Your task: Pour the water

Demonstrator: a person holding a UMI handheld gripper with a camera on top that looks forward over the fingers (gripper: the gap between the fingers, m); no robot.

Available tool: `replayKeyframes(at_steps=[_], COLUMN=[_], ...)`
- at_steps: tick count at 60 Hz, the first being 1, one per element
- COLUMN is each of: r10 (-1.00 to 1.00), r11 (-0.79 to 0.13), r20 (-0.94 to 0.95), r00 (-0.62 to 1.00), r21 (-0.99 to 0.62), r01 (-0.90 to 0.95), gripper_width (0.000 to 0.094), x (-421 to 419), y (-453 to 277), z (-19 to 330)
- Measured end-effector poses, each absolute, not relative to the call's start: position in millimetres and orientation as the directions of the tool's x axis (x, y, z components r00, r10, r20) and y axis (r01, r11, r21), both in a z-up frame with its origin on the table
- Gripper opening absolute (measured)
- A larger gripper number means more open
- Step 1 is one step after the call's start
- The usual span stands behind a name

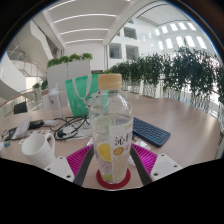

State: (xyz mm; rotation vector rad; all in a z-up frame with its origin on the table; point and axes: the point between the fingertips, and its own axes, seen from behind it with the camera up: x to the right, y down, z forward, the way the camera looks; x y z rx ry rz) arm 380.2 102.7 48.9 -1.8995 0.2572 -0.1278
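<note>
Between the two fingers stands a clear plastic bottle [112, 130], upright, with a pale orange cap and a label showing orange fruit slices plus a line of blue writing too small to read. Now the gripper [113, 163]: its magenta pads [83, 158] sit at either side of the bottle's lower body, close against it, but whether both actually press on the plastic I cannot tell from this view. The bottle's base shows a red ring, and whether it rests on the table [185, 125] is not clear. The hand carrying the gripper stays out of sight. Just left of the fingers, a white mug [38, 147] sits on its own; beyond it, a tangle of black cables [66, 127]. To the right, a dark blue keyboard [152, 131] lies flat. Farther back, a green chair [82, 95] and a row of potted plants [170, 72] below tall windows.
</note>
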Motion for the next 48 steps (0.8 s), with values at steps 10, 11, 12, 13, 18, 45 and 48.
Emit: replayKeyframes(at_steps=[10, 11, 12, 13, 18, 45, 48], r10=[-0.267, -0.269, -0.271, -0.272, -0.294, -0.284, -0.285], r11=[-0.332, -0.331, -0.331, -0.331, -0.330, -0.293, -0.298], r20=[-0.039, -0.037, -0.035, -0.033, -0.026, 0.022, 0.020], r00=[0.963, 0.962, 0.962, 0.962, 0.956, 0.959, 0.958], r21=[-0.934, -0.935, -0.935, -0.935, -0.936, -0.954, -0.952], r01=[-0.130, -0.129, -0.127, -0.126, -0.127, -0.065, -0.069], gripper_width=[0.0839, 0.0840, 0.0838, 0.0838, 0.0839, 0.0844, 0.0841], x=[349.3, 344.9, 340.1, 334.9, 311.5, 126.5, 114.7], y=[37.0, 28.1, 19.0, 10.3, -35.5, -248.8, -262.2], z=[80.9, 85.2, 89.6, 94.1, 122.2, 271.7, 279.3])
